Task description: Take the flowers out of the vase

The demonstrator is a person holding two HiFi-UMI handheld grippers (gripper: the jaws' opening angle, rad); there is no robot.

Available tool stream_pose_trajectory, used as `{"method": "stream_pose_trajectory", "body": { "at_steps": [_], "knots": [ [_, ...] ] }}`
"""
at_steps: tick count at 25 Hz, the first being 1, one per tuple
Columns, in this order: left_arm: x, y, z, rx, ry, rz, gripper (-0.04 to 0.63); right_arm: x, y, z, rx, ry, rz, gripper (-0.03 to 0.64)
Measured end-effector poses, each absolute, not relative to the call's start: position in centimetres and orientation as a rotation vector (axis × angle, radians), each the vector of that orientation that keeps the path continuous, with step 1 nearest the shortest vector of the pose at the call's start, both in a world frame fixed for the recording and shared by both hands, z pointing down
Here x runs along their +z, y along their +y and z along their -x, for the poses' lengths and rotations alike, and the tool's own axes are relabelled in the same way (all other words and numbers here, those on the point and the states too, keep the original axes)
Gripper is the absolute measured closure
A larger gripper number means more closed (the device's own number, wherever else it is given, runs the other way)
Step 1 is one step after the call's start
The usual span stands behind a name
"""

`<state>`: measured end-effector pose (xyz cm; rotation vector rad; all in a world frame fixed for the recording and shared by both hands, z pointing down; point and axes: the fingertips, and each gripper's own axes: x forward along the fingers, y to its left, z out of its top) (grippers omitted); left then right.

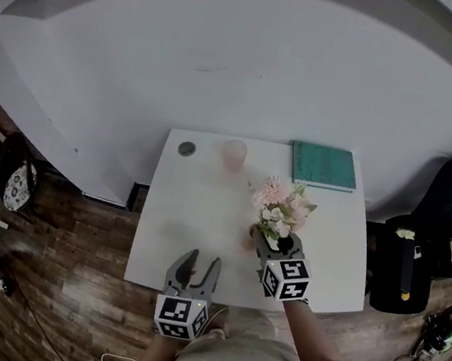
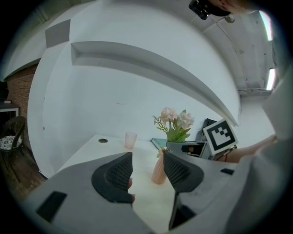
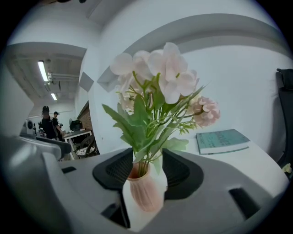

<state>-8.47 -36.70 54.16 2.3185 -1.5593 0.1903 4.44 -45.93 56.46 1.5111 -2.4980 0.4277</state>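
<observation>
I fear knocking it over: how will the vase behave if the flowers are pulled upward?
The vase looks tall and narrow under wide flowers, so it probably tips easily. It seems small, likely light, and may rise with them unless the left claw steadies it. Its ribbed side should offer some grip.

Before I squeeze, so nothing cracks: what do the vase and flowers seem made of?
Vase: ribbed, matte pink, likely ceramic or plastic; cannot tell which. Flowers: probably artificial fabric and plastic, judging by uniform, slightly stiff petals and leaves.
</observation>
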Motion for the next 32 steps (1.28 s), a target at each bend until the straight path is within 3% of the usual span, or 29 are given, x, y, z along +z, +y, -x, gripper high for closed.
{"method": "stream_pose_trajectory", "body": {
  "at_steps": [14, 32],
  "knots": [
    [54.4, -36.8, 8.9, 0.199, -1.581, -2.3, 0.393, 56.7, -46.3, -3.9, 0.381, -2.483, -1.501, 0.532],
    [53.0, -34.3, 9.3, 0.182, -1.572, -2.332, 0.393, 53.1, -45.2, -4.6, 0.262, -2.483, -1.557, 0.549]
  ]
}}
